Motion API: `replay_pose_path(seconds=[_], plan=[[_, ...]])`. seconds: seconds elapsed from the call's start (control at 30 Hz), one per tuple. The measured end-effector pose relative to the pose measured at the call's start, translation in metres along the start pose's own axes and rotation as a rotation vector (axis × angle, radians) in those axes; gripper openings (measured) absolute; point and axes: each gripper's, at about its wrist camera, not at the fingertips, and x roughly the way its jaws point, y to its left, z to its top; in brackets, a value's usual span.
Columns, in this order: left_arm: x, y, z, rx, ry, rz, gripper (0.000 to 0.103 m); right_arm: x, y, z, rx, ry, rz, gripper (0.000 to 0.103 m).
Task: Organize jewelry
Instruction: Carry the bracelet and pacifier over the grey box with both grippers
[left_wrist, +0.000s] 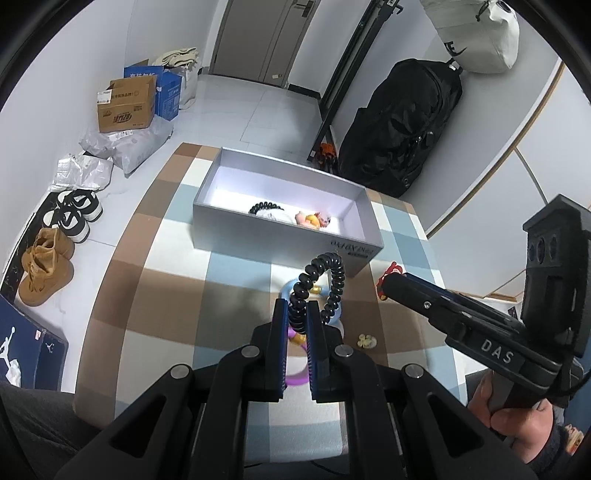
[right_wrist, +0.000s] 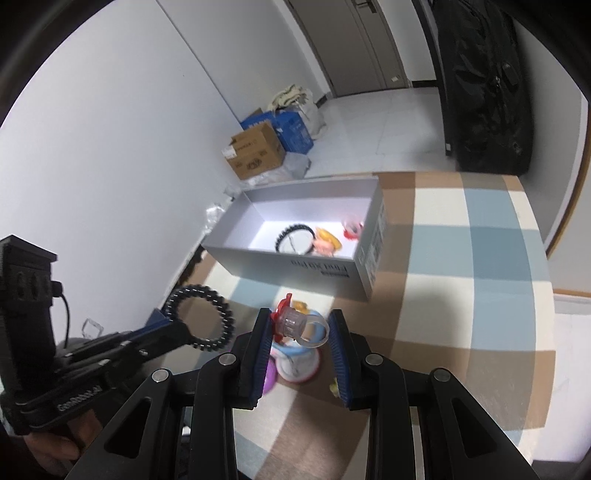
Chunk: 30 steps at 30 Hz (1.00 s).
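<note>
With some pieces already in the box ahead, your left tool clamps the black coil band, your right tool the clear ring, and bangles wait beneath on the table

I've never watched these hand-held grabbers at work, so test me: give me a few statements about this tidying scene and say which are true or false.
1. The left gripper is shut on a black spiral coil hair tie. True.
2. The right gripper holds a clear plastic ring with a red ornament. True.
3. The grey rectangular cardboard box is empty. False: a black beaded band and small colourful trinkets lie inside.
4. The box has its lid on. False: it stands open.
5. The box rests on a checked brown, blue and white tablecloth. True.
</note>
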Motion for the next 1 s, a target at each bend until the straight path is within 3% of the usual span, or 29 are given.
replay_pose_path(seconds=[0.4, 0.67, 1.0], plan=[[0.01, 0.0, 0.034, -0.025, 0.006, -0.027, 0.005, -0.002, 0.003, 0.031, 0.013, -0.065, 0.077, 0.029], [0.019, 0.001, 0.072, -0.005, -0.041, -0.026, 0.005, 0.005, -0.002, 0.055, 0.021, -0.087, 0.09, 0.029], [0.043, 0.003, 0.079, 0.028, 0.005, -0.037, 0.005, 0.018, -0.007, 0.083, 0.06, -0.104, 0.098, 0.029]])
